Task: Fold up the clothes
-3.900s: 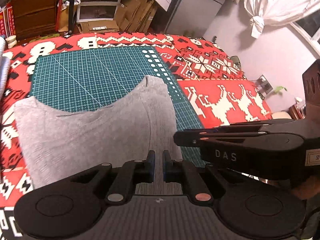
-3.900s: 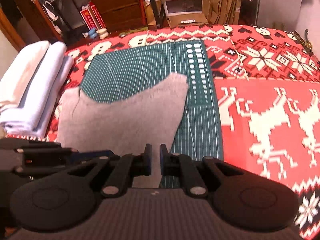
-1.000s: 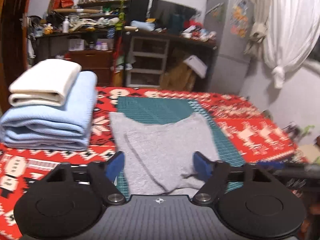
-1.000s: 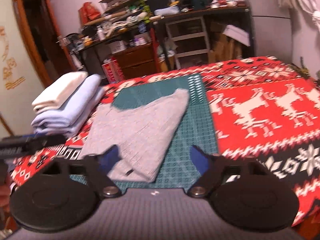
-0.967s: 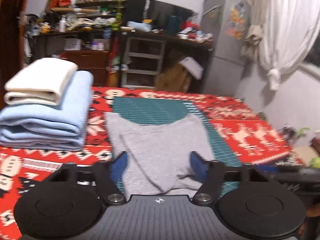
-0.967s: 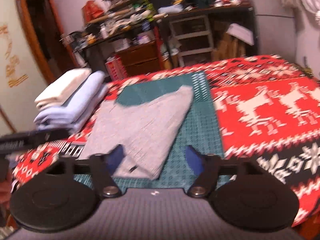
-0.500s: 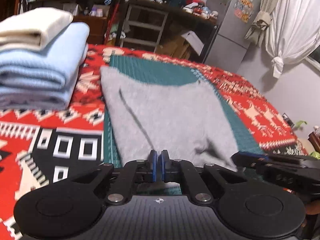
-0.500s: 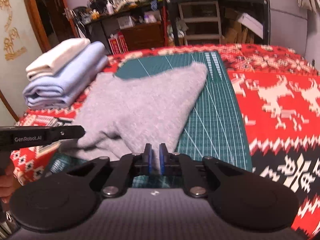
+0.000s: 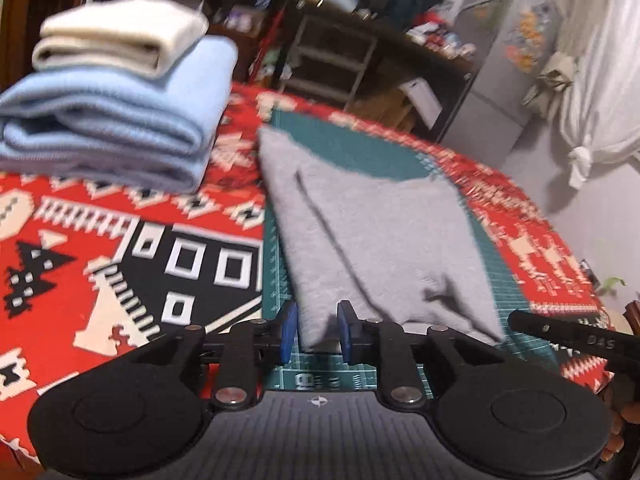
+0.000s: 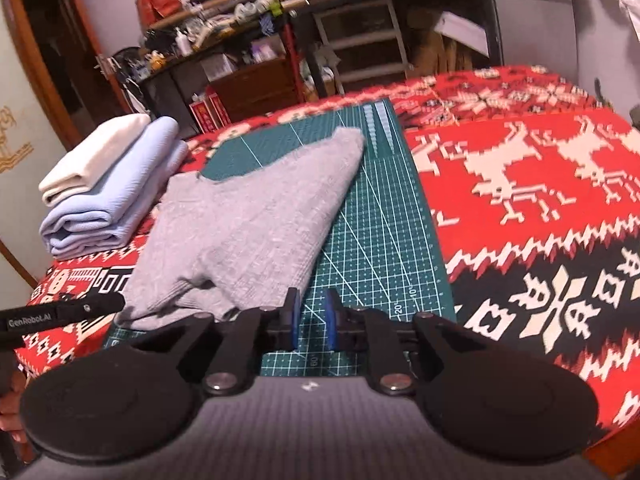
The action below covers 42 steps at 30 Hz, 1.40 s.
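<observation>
Grey knit garment (image 9: 380,248) half-folded on green gridded cutting mat (image 10: 376,240), red patterned table cover (image 10: 540,208).
Left view only: garment's near hem between left gripper (image 9: 316,330) fingers, narrowly parted. Right gripper (image 10: 310,322) fingers narrow, holding nothing, beside hem. Folded blue and cream stack (image 10: 104,188) left.

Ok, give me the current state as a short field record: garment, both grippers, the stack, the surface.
garment: grey garment, partly folded, lying on the green mat, near edge rumpled
left hand-held gripper: open a little, near hem of the garment between its pads
right hand-held gripper: open a little, over bare mat, just right of the garment's near corner, holding nothing
stack: white fold on top of blue fold, left of the garment
surface: red patterned cloth under the mat
</observation>
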{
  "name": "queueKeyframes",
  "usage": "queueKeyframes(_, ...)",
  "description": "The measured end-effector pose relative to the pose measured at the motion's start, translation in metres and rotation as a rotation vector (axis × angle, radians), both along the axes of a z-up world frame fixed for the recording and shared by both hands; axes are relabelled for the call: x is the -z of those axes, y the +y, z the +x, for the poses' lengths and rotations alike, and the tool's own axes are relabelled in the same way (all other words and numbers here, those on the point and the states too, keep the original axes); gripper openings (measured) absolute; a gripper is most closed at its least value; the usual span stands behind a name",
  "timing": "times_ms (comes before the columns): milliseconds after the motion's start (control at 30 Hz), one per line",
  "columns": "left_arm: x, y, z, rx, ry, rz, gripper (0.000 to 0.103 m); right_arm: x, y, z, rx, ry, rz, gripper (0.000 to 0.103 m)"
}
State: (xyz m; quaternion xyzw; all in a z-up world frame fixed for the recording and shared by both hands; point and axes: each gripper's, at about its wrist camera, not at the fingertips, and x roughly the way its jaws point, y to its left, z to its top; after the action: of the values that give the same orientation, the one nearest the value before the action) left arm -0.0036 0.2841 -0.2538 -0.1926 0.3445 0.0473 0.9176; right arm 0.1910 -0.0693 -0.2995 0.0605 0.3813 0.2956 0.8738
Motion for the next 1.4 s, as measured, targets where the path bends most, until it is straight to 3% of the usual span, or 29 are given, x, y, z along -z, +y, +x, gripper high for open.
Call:
queueKeyframes(167, 0.001, 0.002, 0.002, -0.011, 0.000, 0.000, 0.018, 0.005, 0.010, 0.003, -0.012, 0.018, -0.013, 0.027)
queueKeyframes(233, 0.001, -0.001, 0.003, 0.002, 0.009, 0.012, 0.007, 0.005, 0.014, 0.000, -0.025, 0.009, -0.029, 0.026)
queueKeyframes(300, 0.000, -0.005, 0.002, 0.007, 0.011, 0.031, 0.007, 0.005, 0.018, -0.003, -0.038, 0.000, -0.045, 0.007)
queueKeyframes(400, -0.002, -0.012, 0.000, 0.015, 0.019, 0.053, 0.006, 0.005, 0.021, -0.007, -0.053, -0.009, -0.062, 0.004)
queueKeyframes(600, -0.005, -0.013, -0.020, 0.022, 0.065, -0.008, 0.006, -0.003, -0.001, -0.021, -0.044, 0.038, -0.040, 0.003)
queueKeyframes(767, -0.012, -0.024, -0.047, 0.035, 0.056, 0.008, 0.007, -0.008, -0.025, -0.047, -0.074, 0.076, -0.054, 0.004)
queueKeyframes(900, -0.017, -0.033, -0.068, 0.046, 0.049, 0.021, 0.018, -0.012, -0.040, -0.065, -0.071, 0.035, -0.054, 0.010)
queueKeyframes(967, -0.025, -0.037, -0.073, 0.046, 0.005, 0.066, 0.018, -0.016, -0.047, -0.069, -0.057, 0.003, -0.042, 0.010)
queueKeyframes(1033, -0.031, -0.040, -0.070, 0.061, -0.042, 0.102, 0.018, -0.020, -0.052, -0.072, -0.046, -0.032, -0.036, 0.010)
queueKeyframes(1100, -0.032, -0.042, -0.058, 0.097, -0.059, 0.098, 0.012, -0.025, -0.047, -0.067, -0.054, -0.064, -0.039, 0.007)
queueKeyframes(1267, -0.018, -0.046, -0.032, 0.116, -0.012, 0.119, 0.008, -0.023, -0.023, -0.047, -0.089, -0.101, -0.051, 0.007)
queueKeyframes(1400, -0.004, -0.039, -0.036, 0.104, 0.015, 0.082, 0.007, -0.004, -0.016, -0.039, -0.096, -0.050, -0.075, 0.007)
